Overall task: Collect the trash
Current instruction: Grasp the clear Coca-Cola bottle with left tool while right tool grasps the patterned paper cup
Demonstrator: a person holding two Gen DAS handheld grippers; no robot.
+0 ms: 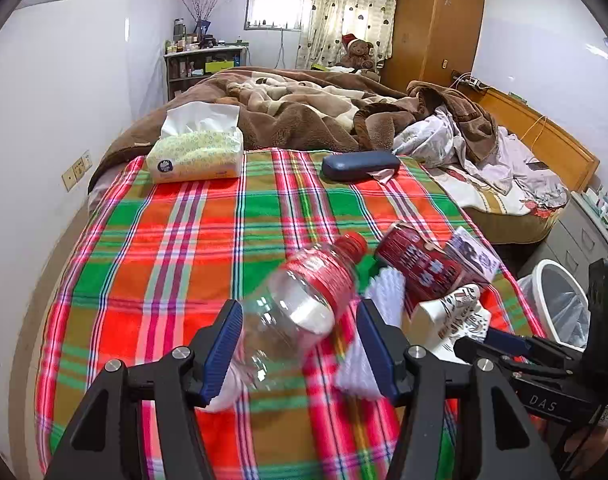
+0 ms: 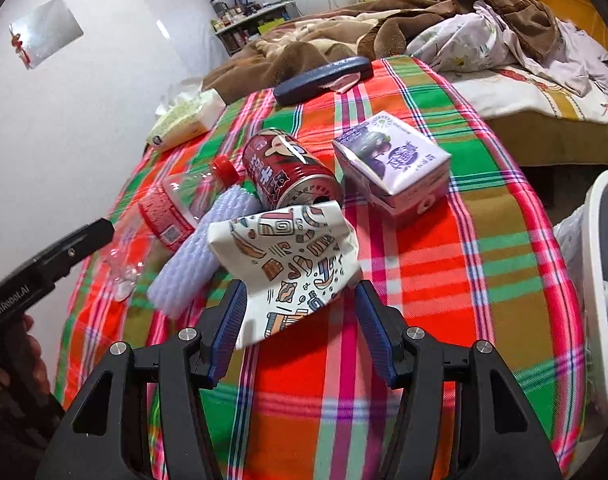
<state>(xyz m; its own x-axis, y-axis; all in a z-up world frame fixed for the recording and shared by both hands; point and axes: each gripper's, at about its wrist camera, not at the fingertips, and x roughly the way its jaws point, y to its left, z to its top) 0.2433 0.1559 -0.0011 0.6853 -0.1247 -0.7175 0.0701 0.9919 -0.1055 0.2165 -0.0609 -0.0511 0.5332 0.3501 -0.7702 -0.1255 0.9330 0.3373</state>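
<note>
A clear plastic bottle (image 1: 304, 296) with a red cap and label lies on the plaid cloth, its base between the fingers of my open left gripper (image 1: 299, 344); it also shows in the right wrist view (image 2: 171, 208). A white foam sleeve (image 1: 378, 312) lies beside it. A red can (image 2: 291, 168), a purple carton (image 2: 396, 164) and a crumpled patterned paper bag (image 2: 291, 264) lie close together. My open right gripper (image 2: 299, 328) straddles the bag's near end, the jaws not touching it.
A white trash bin (image 1: 560, 300) with a clear liner stands right of the bed, also in the right wrist view (image 2: 600, 264). A tissue pack (image 1: 195, 148) and a dark glasses case (image 1: 360, 164) lie farther back. Brown blankets and clothes cover the far bed.
</note>
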